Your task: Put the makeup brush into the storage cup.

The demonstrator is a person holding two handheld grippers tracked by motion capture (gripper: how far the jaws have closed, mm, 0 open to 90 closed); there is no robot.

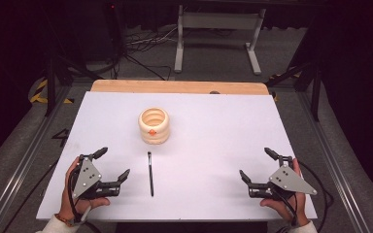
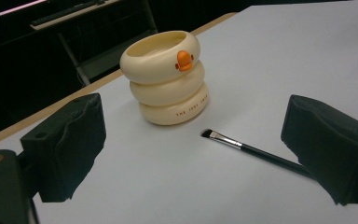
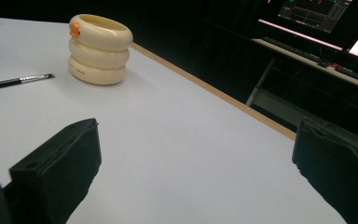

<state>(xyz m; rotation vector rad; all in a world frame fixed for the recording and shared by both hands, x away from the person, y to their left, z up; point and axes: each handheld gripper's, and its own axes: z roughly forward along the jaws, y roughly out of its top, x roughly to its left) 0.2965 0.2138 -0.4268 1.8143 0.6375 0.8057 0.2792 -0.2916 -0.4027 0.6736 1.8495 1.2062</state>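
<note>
Nearest the person, the left gripper [image 1: 113, 163] rests at the near left of the white table [image 1: 213, 126], jaws spread wide with nothing between them. The right gripper [image 1: 257, 163] sits at the near right, likewise wide open and empty.

Just right of the left gripper lies a thin makeup brush [image 1: 150, 174], flat on the table, its handle pointing toward the person and its angled bristle tip [image 2: 208, 133] toward the cup. In the left gripper view the black handle runs in behind the far jaw pad, so that gripper is already close to it.

Past the brush tip, apart from it, stands the cream holder [image 1: 153, 125], shaped like three stacked rings, upright, mouth open, with a small orange duck bill [image 2: 184, 60] on its top ring.

The work in hand looks like picking up the brush and standing it in the holder. To do it well, I would bring the left gripper's jaws across the handle near its middle, low to the table, and close squarely so the thin shaft does not roll or tip out; the right gripper could steady the holder.

The bottom ring carries small printed lettering [image 2: 191, 108] that seems to begin "THE"; the rest is too fine to read surely.
</note>
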